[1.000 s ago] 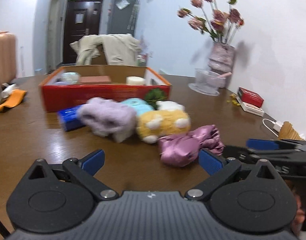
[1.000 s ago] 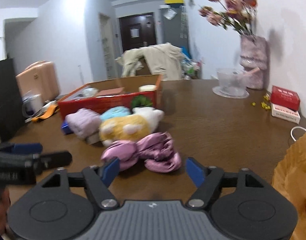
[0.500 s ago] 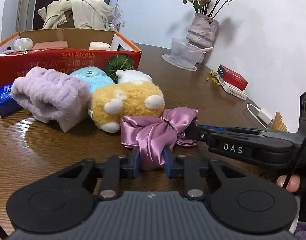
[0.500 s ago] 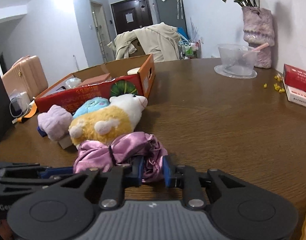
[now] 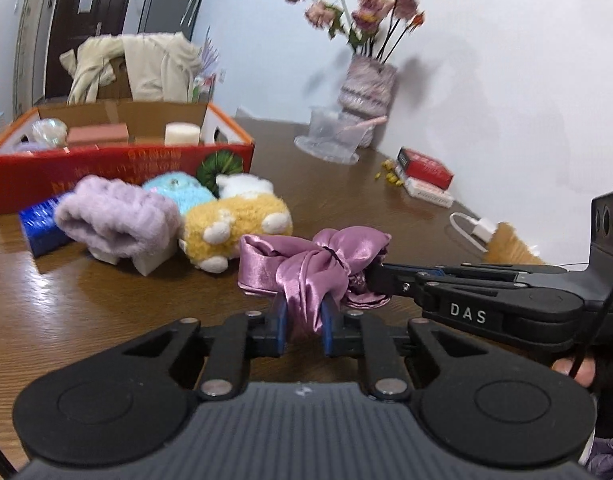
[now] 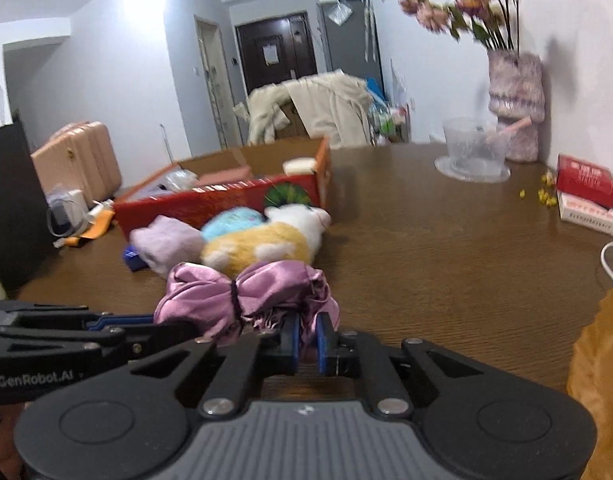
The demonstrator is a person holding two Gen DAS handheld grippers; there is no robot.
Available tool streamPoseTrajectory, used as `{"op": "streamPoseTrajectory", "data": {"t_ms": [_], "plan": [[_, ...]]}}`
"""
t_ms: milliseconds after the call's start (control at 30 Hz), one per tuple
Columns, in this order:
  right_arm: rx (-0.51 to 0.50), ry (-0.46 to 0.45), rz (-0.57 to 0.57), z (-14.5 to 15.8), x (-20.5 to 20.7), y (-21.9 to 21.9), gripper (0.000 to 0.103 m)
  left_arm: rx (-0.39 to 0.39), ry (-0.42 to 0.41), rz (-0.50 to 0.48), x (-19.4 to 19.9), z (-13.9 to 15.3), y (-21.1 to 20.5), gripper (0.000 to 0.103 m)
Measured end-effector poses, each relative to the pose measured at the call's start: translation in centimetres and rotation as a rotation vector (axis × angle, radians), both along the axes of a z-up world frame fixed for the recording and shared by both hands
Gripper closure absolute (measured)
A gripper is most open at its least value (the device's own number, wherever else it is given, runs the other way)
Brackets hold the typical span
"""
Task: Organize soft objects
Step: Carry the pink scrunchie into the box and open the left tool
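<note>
Just behind the satin bow (image 5: 312, 258) clamped by both the left tool (image 5: 302, 326) and right tool (image 6: 306, 342), plush toys (image 5: 236, 222) crowd the red box (image 5: 118, 164) on the wooden desk (image 5: 338, 196)

Plush toys (image 5: 236, 224) before box (image 5: 118, 170), vase (image 5: 366, 88) far right.

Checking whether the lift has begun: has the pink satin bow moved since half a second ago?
Yes. The pink satin bow now hangs higher against the yellow plush, apparently lifted off the table, both grippers shut on it.
</note>
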State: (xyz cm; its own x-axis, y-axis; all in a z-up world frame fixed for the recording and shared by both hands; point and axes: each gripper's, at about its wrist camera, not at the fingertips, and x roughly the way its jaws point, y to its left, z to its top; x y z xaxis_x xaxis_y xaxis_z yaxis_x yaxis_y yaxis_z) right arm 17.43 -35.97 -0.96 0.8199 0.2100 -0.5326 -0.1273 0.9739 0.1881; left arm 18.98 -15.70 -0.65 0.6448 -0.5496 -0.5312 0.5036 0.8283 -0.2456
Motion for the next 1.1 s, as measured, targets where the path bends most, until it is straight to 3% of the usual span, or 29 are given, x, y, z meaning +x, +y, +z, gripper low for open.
{"op": "streamPoseTrajectory", "data": {"t_ms": [133, 300, 433, 600, 767, 867, 1000, 1100], "plan": [[0.017, -0.065, 0.012, 1.7, -1.8, 1.4, 0.095, -0.041, -0.044, 0.004, -1.1, 1.9, 2.2, 0.086], [0.003, -0.108, 0.042, 3.8, -0.3, 4.0, 0.095, -0.085, -0.070, 0.012, 0.9, 4.0, 5.2, 0.086], [-0.002, -0.146, 0.067, 6.3, 4.1, 5.7, 0.095, -0.112, -0.091, 0.011, 6.3, 6.5, 7.6, 0.086], [0.025, -0.103, 0.070, 8.2, 14.6, 6.5, 0.095, -0.093, -0.066, 0.016, 16.3, 8.5, 8.1, 0.086], [-0.015, 0.022, 0.044, 6.6, 26.3, 6.8, 0.095, -0.072, 0.059, 0.064, 26.8, 6.3, 7.0, 0.086], [-0.110, 0.070, 0.023, 4.8, 30.7, 7.5, 0.095, -0.066, 0.148, 0.083, 31.9, 4.0, 5.9, 0.086], [-0.267, 0.122, 0.004, 2.2, 34.8, 8.7, 0.094, 0.013, 0.205, 0.089, 36.2, 1.6, 3.4, 0.085], [-0.325, 0.147, 0.032, 0.9, 36.1, 9.3, 0.092, 0.072, 0.228, 0.088, 37.4, 0.2, 2.5, 0.080]]}}
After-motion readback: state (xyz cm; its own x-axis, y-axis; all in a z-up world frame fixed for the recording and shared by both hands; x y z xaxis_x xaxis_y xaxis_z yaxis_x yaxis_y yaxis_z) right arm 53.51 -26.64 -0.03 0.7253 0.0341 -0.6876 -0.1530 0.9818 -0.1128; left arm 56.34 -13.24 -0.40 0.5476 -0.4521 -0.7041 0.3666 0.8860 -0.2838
